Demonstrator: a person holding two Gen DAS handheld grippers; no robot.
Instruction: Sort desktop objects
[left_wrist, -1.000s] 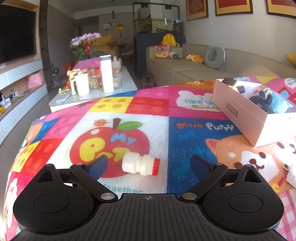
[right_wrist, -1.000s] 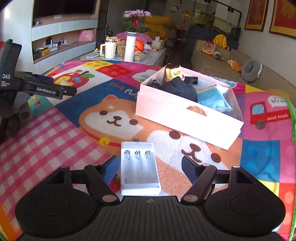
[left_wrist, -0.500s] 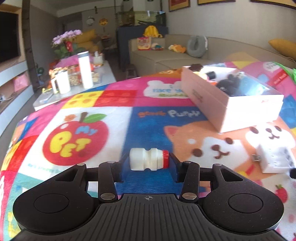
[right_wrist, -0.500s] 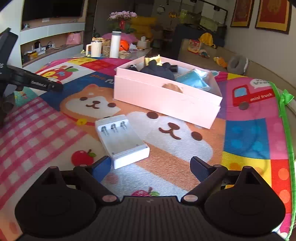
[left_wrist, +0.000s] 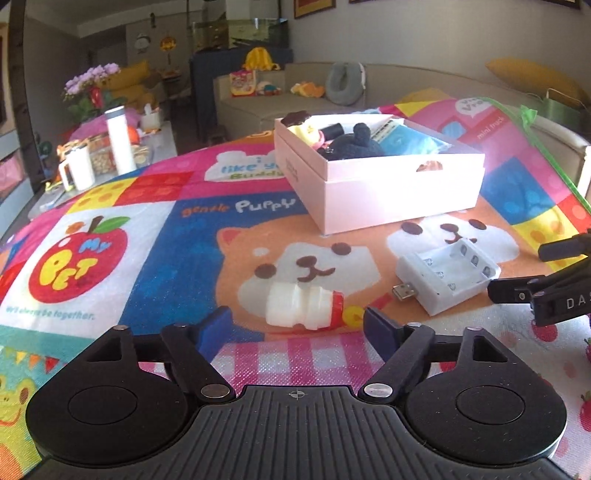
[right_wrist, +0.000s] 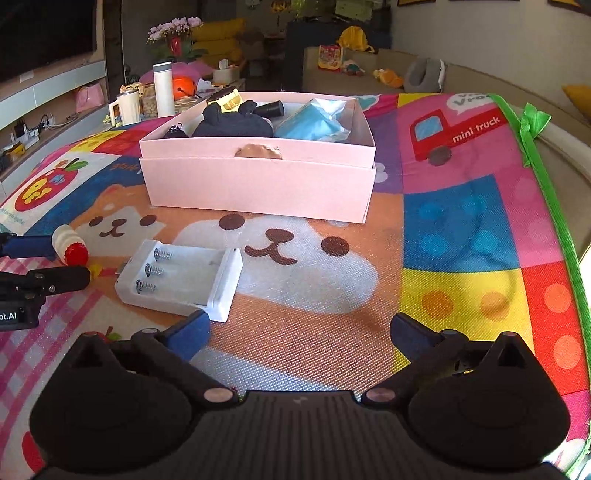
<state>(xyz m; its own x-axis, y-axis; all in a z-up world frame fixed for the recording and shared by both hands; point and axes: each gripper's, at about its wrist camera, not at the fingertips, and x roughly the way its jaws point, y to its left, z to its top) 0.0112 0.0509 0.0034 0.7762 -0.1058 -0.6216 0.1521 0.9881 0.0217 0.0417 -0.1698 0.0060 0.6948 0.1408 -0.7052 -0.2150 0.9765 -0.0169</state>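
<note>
Since a second ago, the small white plastic bottle with a red cap (left_wrist: 304, 308) has been carried from beside the printed apple onto the orange puppy print, where it now lies on its side. It was clamped half a second ago; now the left gripper (left_wrist: 297, 326) is seen with its jaws opening, the bottle lying between and just ahead of the blue pads (left_wrist: 216, 326), neither pad pressing on it. The white plastic battery charger with three empty slots (left_wrist: 448, 278) is seen at about three o'clock from the bottle, near it but apart. It lay between the right gripper's fingers a second ago and now lies outside them, at about ten o'clock from the left pad (right_wrist: 190, 332). The right gripper (right_wrist: 299, 332) is seen with its jaws opening wide and nothing between them. The pale pink cardboard box (right_wrist: 258, 184), partly filled with dark and blue items, is found at twelve o'clock from the charger on the colourful printed play mat (right_wrist: 461, 229).
</note>
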